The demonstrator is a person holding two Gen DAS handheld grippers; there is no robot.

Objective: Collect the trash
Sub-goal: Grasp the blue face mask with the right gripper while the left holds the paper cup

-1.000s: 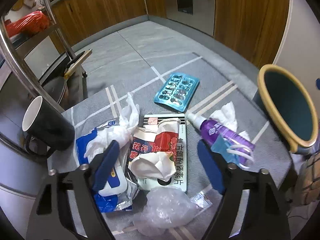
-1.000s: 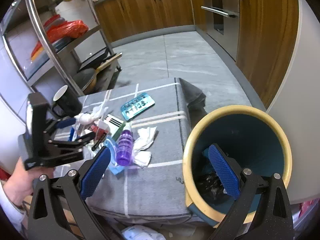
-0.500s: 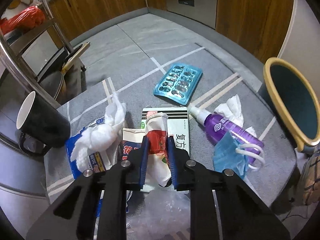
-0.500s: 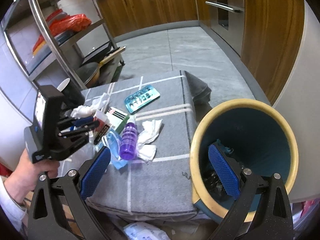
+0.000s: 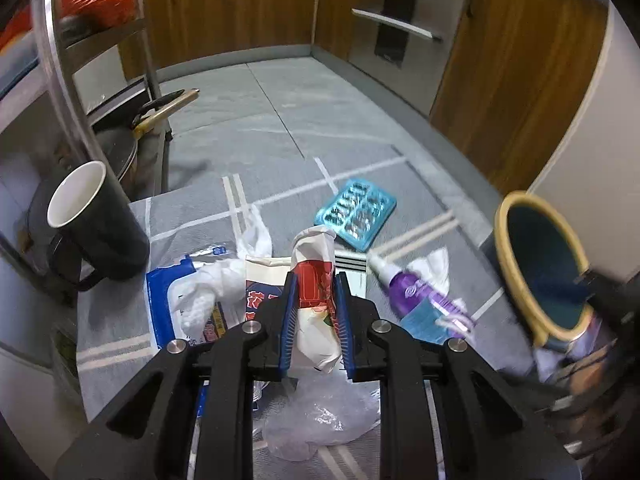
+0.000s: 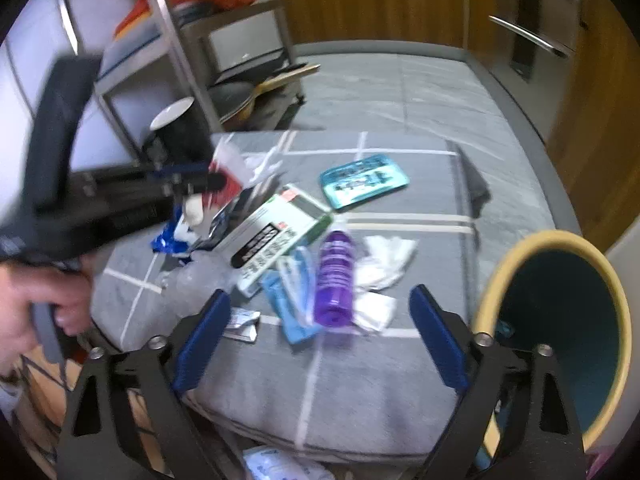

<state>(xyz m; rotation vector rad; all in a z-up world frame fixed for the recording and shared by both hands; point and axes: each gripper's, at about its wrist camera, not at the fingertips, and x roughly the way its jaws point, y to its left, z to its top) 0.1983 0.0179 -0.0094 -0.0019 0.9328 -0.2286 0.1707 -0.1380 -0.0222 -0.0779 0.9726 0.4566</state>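
Note:
My left gripper [image 5: 316,320] is shut on a crumpled white and red paper wrapper [image 5: 314,280] and holds it above the grey cloth-covered table [image 5: 192,216]; the same gripper [image 6: 192,178] shows blurred in the right wrist view. My right gripper [image 6: 320,340] is open and empty above the table's front edge. The yellow-rimmed teal trash bin [image 6: 560,320] stands at the right, also in the left wrist view [image 5: 536,264]. Loose trash lies on the table: white tissues [image 6: 384,264], a blue face mask [image 6: 292,300], a clear plastic bag [image 5: 320,420].
A black mug [image 5: 96,224], a purple bottle [image 6: 336,276], a teal blister tray [image 6: 364,180], a white and green box [image 6: 280,236] and a blue wipes pack [image 5: 168,304] are on the table. A metal shelf rack [image 6: 180,40] stands left.
My left gripper closed on the paper wrapper and has lifted it off the box. My right gripper has swung left from over the bin toward the table, staying open.

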